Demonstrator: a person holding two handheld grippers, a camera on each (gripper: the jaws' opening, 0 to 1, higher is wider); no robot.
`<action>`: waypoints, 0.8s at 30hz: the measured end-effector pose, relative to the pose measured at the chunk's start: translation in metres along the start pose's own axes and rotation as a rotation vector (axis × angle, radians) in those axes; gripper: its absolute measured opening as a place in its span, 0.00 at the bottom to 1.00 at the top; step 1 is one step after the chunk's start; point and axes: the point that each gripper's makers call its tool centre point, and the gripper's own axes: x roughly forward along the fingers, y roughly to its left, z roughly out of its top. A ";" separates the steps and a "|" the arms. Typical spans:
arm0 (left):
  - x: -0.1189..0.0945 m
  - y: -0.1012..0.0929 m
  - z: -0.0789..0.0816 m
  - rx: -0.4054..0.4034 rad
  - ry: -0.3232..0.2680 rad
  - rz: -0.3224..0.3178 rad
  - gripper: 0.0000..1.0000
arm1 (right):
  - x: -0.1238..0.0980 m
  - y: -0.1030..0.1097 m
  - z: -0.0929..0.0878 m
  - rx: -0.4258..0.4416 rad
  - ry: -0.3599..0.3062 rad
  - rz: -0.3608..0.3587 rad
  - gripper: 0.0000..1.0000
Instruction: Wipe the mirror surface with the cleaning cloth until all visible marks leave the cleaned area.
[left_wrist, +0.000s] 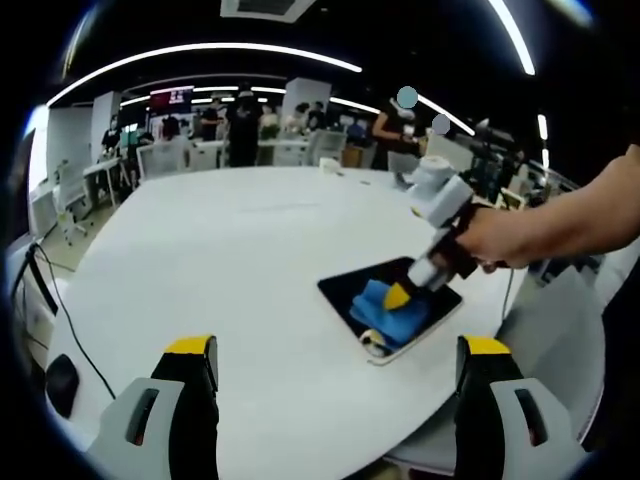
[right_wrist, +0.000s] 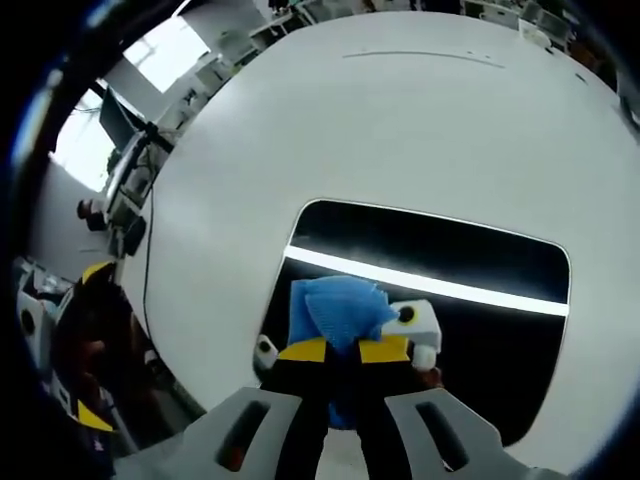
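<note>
A dark rectangular mirror (left_wrist: 352, 289) (right_wrist: 470, 260) with a pale rim lies flat on the white table (left_wrist: 240, 250) (right_wrist: 400, 120). A blue cleaning cloth (left_wrist: 392, 313) (right_wrist: 335, 310) rests on the mirror. My right gripper (right_wrist: 343, 349), also seen as the right gripper (left_wrist: 401, 295) in the left gripper view, is shut on the cloth and presses it onto the glass, held by a person's hand (left_wrist: 495, 238). The left gripper (left_wrist: 335, 350) hovers open over the table's near side, short of the mirror, with nothing between its fingers. A bright strip of ceiling light is reflected in the mirror.
The table edge (left_wrist: 470, 420) runs close to the mirror on the right. A black cable (left_wrist: 60, 310) hangs off the table's left side. Chairs, desks and several people stand at the back of the room (left_wrist: 250, 130). In the right gripper view the left gripper (right_wrist: 95, 345) shows at left.
</note>
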 end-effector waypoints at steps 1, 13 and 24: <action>0.000 0.000 0.000 -0.001 -0.002 0.000 1.00 | 0.000 0.000 -0.001 0.000 0.000 0.001 0.04; 0.003 -0.001 0.002 0.003 -0.001 -0.003 1.00 | -0.003 0.005 -0.009 0.001 0.004 0.018 0.04; 0.006 -0.002 0.003 0.006 0.001 -0.006 0.99 | -0.005 0.007 -0.017 -0.005 0.009 0.025 0.04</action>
